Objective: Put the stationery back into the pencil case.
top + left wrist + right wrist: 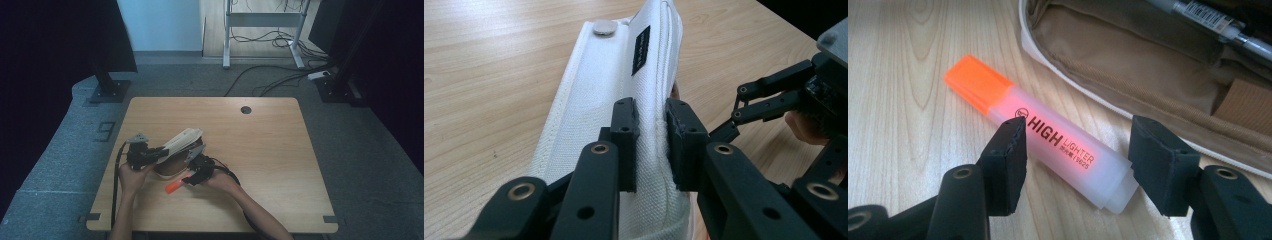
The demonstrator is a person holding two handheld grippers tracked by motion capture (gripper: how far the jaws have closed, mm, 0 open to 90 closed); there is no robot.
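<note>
Left gripper (653,145) pinches white case flap (614,85); right gripper (1075,160) spread over orange highlighter (1038,145) on bench (270,150).

pen in case (1228,25): we see it cut off by the top and right edges
highlighter (1048,145): near end hidden behind the jaws; small print too fine for us
white case (624,100): lower end runs off frame
</note>
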